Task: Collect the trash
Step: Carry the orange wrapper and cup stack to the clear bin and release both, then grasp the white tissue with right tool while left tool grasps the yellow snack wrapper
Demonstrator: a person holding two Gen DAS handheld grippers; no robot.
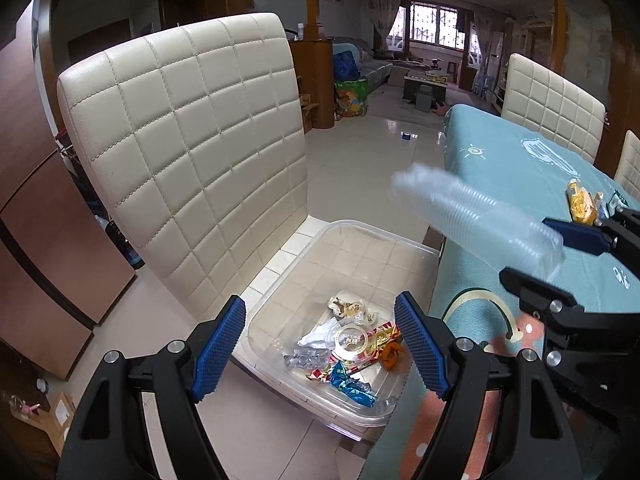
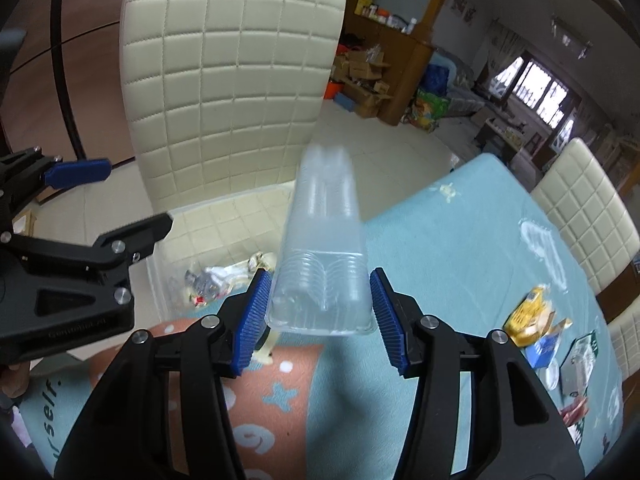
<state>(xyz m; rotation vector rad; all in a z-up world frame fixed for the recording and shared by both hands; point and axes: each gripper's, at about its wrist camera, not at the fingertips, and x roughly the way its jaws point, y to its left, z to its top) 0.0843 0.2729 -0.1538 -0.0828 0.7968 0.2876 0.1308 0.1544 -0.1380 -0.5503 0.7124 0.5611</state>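
A clear ribbed plastic container (image 2: 324, 240) sits between the pads of my right gripper (image 2: 320, 274). Its near end is sharp and its far end is blurred, and thin gaps show at both pads, so the jaws stand open around it. In the left wrist view the same container (image 1: 472, 216) sticks out from the right gripper (image 1: 526, 247), above the table edge. My left gripper (image 1: 320, 300) hangs open and empty over a clear plastic bin (image 1: 360, 226) on the chair seat. Several wrappers (image 1: 352, 344) lie in the bin.
The bin rests on a cream quilted chair (image 1: 192, 140) pushed up beside the table with the teal cloth (image 2: 460, 240). More wrappers and packets (image 2: 528, 316) lie on the cloth at the right. Another cream chair (image 2: 580, 208) stands behind the table.
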